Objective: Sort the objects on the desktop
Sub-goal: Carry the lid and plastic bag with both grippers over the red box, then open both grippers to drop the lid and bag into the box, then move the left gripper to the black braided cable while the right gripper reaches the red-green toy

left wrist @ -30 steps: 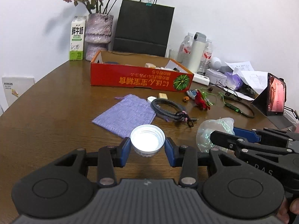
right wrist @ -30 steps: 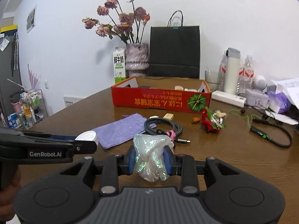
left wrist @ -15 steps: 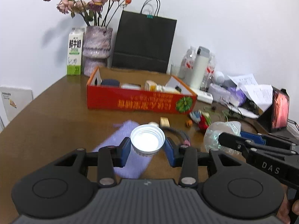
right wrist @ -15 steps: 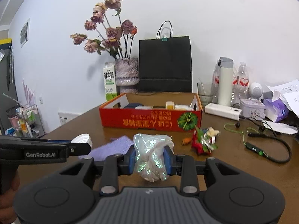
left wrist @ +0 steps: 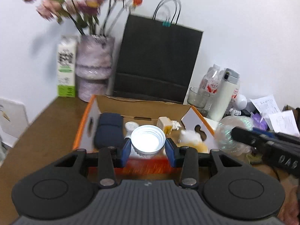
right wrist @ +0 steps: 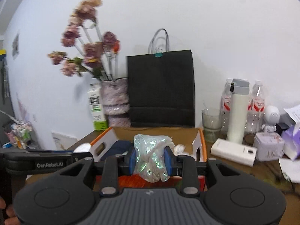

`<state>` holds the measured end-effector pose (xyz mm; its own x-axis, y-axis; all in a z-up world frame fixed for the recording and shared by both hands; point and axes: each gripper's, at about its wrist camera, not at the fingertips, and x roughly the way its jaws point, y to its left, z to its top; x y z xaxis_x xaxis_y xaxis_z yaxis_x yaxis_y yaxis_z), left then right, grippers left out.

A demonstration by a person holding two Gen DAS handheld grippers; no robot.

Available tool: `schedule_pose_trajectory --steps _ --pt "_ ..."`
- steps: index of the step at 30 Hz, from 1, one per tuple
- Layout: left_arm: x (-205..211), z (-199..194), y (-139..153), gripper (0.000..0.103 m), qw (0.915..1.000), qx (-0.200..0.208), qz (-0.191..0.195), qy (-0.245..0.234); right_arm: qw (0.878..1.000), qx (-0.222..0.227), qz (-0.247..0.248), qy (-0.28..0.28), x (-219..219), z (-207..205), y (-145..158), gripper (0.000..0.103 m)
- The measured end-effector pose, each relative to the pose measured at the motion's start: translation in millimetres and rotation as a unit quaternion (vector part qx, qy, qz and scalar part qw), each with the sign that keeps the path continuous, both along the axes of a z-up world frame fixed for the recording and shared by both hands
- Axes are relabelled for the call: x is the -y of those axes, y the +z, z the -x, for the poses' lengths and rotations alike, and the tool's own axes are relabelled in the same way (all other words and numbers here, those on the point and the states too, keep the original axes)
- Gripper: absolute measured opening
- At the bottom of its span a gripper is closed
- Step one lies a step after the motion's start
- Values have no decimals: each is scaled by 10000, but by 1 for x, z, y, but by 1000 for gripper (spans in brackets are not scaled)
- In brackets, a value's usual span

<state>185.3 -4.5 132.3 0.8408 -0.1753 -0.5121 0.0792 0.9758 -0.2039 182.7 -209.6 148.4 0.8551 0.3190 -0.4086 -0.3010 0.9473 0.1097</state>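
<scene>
My left gripper [left wrist: 148,147] is shut on a white bottle cap [left wrist: 148,140], held above the front of the open red cardboard box [left wrist: 85,125]. My right gripper [right wrist: 150,160] is shut on a crumpled iridescent plastic bag [right wrist: 150,157], held above the same box [right wrist: 201,144]. The bag also shows at the right of the left wrist view [left wrist: 231,131]. Inside the box lie a dark blue pouch [left wrist: 108,129], a small white lid [left wrist: 131,125], a yellow-white block [left wrist: 165,123] and a white wad [left wrist: 189,136].
Behind the box stand a black paper bag [left wrist: 155,61], a vase of dried flowers [left wrist: 93,69] and a milk carton [left wrist: 66,67]. Right of it are a glass [right wrist: 211,124], bottles, a white thermos [right wrist: 237,110], a power bank [right wrist: 232,151] and papers.
Both grippers have risen and moved forward from over the table to above the red box, each keeping its hold. The purple cloth and cable have dropped out of sight.
</scene>
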Motion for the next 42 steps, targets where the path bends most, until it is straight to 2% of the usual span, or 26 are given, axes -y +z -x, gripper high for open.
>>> schedule_pose_trajectory --steps 2,4,6,9,12,14,16,17,18,20,23,25,28,31,36,42 --pt "2 -40 -2 40 9997 -190 24 -152 9996 -269 -84 28 -3 -43 -1 30" --pt "5 -80 -9 40 9991 -416 -69 -53 9977 -676 -72 0 -9 -85 -8 30" --pt "7 -114 -19 40 9975 -697 45 131 9954 -957 56 -40 -16 -118 -18 30" --pt "14 -144 -40 40 9941 -1001 187 373 9915 -1265 183 -227 -23 -157 -36 30" --pt "24 -168 -55 42 9918 -1195 -44 451 9866 -1564 286 -373 -25 -188 -50 32" --pt "21 -182 -64 55 9876 -1423 -44 662 9844 -1607 426 -585 -26 -202 -55 40" --pt "13 -181 -66 66 9862 -1412 110 855 9833 -1627 445 -689 -26 -208 -55 52" --pt "10 -177 -65 70 9869 -1374 197 820 9836 -1600 465 -687 -23 -208 -53 52" --pt "8 -173 -63 73 9885 -1316 214 709 9846 -1540 487 -661 -22 -207 -49 52" --pt "5 -166 -56 85 9909 -1184 33 642 9875 -1363 470 -637 -20 -199 -40 57" --pt "0 -151 -44 90 9910 -1044 -191 815 9899 -1237 285 -639 -15 -184 -27 69" --pt "-5 -141 -37 91 9902 -1045 -115 919 9903 -1246 271 -555 -15 -174 -23 74" --pt "-12 -122 -27 97 9882 -1067 101 1091 9900 -1237 452 -497 -18 -155 -18 74" --pt "-15 -98 -17 98 9885 -1004 19 1129 9906 -1168 551 -444 -20 -128 -14 75" --pt "-11 -44 -10 102 9917 -760 -345 980 9940 -936 476 -323 -20 -67 -10 79" --pt "0 52 -19 101 9957 -300 -357 803 9972 -710 184 -132 -10 25 -25 82"
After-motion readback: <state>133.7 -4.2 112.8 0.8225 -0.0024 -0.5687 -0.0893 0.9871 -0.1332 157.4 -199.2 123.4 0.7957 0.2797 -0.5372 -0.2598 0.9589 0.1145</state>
